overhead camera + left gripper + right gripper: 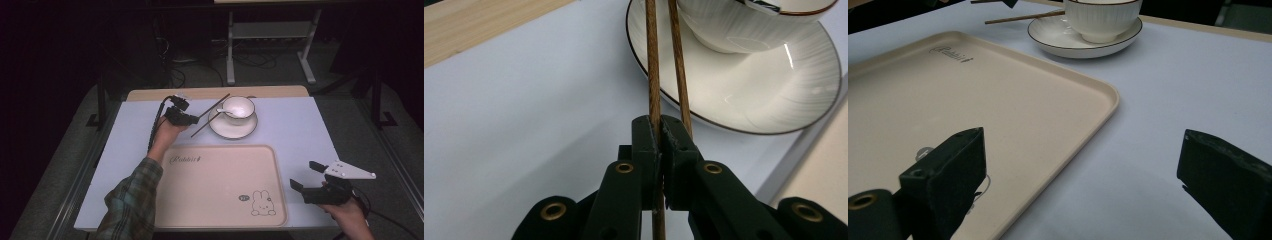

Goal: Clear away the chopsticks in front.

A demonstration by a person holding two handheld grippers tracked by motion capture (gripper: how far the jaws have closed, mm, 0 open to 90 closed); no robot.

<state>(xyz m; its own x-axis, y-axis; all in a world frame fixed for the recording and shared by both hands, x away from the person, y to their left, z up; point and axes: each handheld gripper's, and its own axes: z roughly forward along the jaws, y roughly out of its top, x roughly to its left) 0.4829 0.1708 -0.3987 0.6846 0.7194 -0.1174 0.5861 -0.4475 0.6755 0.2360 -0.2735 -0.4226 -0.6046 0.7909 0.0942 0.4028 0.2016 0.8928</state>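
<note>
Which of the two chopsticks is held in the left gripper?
The left chopstick in the left gripper view: it runs between the shut left gripper. The other chopstick passes outside, beside the right jaw.

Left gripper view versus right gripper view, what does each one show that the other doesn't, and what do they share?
Left gripper view: the left gripper with its jaws shut on one of the two chopsticks, the other lying beside it across the saucer's rim.

Right gripper view: the right gripper with its jaws wide apart and nothing between them, above the edge of the beige tray.

Both: the white bowl on its saucer, the chopsticks, and the pale table cover.
</note>
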